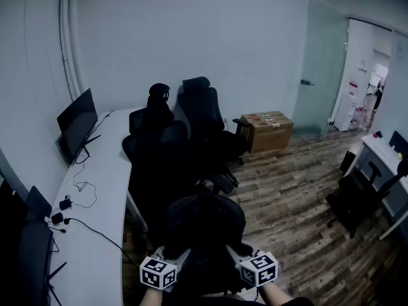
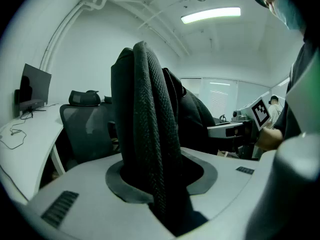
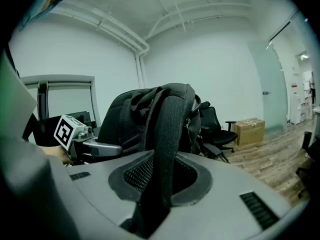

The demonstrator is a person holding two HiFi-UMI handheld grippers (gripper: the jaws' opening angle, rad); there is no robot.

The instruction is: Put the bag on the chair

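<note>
Both clamped | left tool point(image 2: 161, 204) on bag point(image 1: 204, 225) strap point(image 2: 150, 124) | right tool point(image 3: 159, 194) on other strap point(image 3: 169, 134) | box point(image 1: 268, 131) labels illegible

The backpack point(image 1: 203, 225) is black, and its strap point(image 2: 150, 134) has a woven mesh pattern. The left gripper point(image 1: 180, 255) and the right gripper point(image 1: 234, 254) are grey, each with a cube point(image 1: 157, 273) of black-and-white square markers. The desk point(image 1: 95, 196) is white, the office chairs point(image 1: 204, 126) black, the cardboard box point(image 1: 268, 131) brown, the floor point(image 1: 293, 196) grey-brown wood planks
</note>
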